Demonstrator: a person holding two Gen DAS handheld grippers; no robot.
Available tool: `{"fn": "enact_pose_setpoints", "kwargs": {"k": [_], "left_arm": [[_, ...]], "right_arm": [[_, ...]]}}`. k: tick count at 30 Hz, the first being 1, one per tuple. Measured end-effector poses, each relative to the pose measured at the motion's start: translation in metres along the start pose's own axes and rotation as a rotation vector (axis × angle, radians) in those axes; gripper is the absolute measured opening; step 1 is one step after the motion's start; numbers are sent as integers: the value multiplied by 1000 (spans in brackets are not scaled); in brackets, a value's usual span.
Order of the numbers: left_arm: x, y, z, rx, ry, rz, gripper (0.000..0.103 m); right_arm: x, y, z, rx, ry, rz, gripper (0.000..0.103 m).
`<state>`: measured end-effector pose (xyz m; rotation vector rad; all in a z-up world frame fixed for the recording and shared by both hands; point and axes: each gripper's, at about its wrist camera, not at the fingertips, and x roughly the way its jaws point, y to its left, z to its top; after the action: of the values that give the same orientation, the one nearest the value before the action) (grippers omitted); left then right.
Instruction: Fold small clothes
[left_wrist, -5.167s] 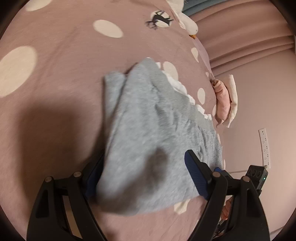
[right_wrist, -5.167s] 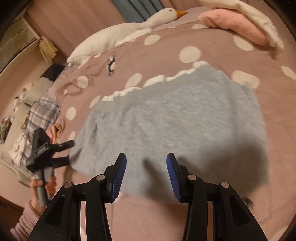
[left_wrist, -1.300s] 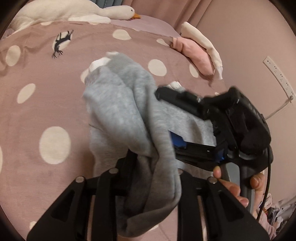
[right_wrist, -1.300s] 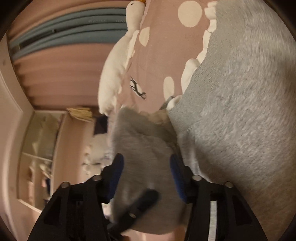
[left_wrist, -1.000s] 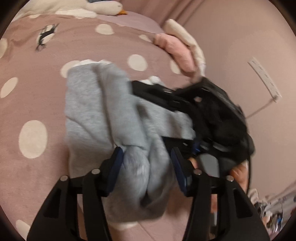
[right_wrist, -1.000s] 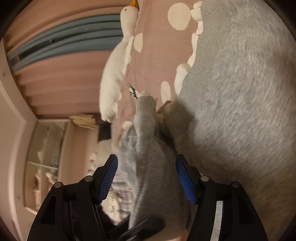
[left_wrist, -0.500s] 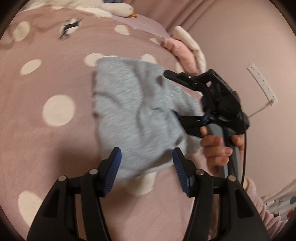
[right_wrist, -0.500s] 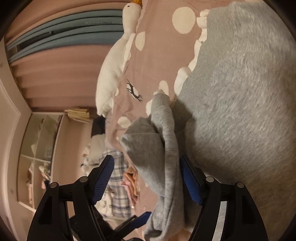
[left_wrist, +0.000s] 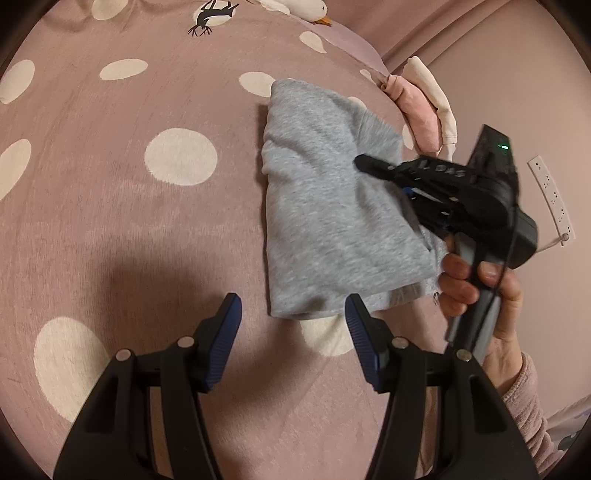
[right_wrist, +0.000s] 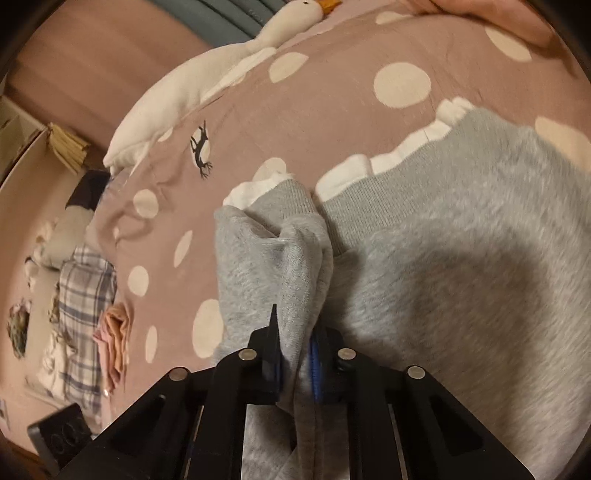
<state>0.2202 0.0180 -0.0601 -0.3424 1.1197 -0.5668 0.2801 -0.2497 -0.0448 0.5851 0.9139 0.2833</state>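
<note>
The right tool (right_wrist: 295, 354) tips are buried in grey garment (right_wrist: 424, 295) folds.

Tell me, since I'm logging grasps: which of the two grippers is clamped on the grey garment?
The right gripper: its fingers pinch a bunched fold of the grey garment. The left gripper hangs open with nothing between its pads.

A bed (left_wrist: 110, 206) covered in mauve fabric with cream polka dots carries a folded grey sweatshirt (left_wrist: 325, 206) near its right edge. A white goose plush (right_wrist: 192, 96) lies along the far side, with pink and cream clothes (left_wrist: 424, 107) bunched at the corner.
</note>
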Motion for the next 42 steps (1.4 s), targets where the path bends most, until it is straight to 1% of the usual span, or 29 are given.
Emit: {"fn": "enact_pose_setpoints", "kwargs": {"k": [2, 6, 10, 15, 18, 23, 28, 30, 33, 34, 37, 39, 42], "left_arm": [[-2, -1, 0, -1, -2, 0, 58], [-2, -4, -1, 3, -1, -8, 58], [1, -9, 1, 5, -3, -9, 58], [7, -19, 10, 7, -1, -21, 58], [12, -31, 17, 26, 0, -30, 58], [21, -55, 31, 67, 0, -43, 58], [29, -81, 45, 100, -18, -80, 58], [34, -91, 50, 110, -24, -98, 58], [44, -106, 55, 130, -23, -106, 58], [47, -110, 55, 136, -21, -109, 58], [60, -121, 56, 176, -11, -92, 58], [71, -123, 56, 185, 7, -76, 59], [87, -125, 56, 209, 38, -44, 62]], "right_arm": [[-14, -1, 4, -4, -26, 37, 12], [-49, -7, 19, -13, -103, 58, 11], [-80, -28, 33, 4, -158, 40, 11], [-102, -62, 37, 47, -195, -6, 11], [-107, -78, 36, 79, -206, -24, 11], [-104, -97, 36, 108, -195, -70, 11], [-101, -106, 37, 114, -188, -94, 11], [-100, -108, 38, 115, -187, -115, 11], [-102, -118, 39, 129, -198, -162, 11], [-103, -121, 40, 134, -200, -165, 11], [-104, -131, 40, 142, -193, -177, 11], [-106, -134, 38, 136, -191, -186, 11], [-115, -135, 36, 129, -202, -167, 11]]}}
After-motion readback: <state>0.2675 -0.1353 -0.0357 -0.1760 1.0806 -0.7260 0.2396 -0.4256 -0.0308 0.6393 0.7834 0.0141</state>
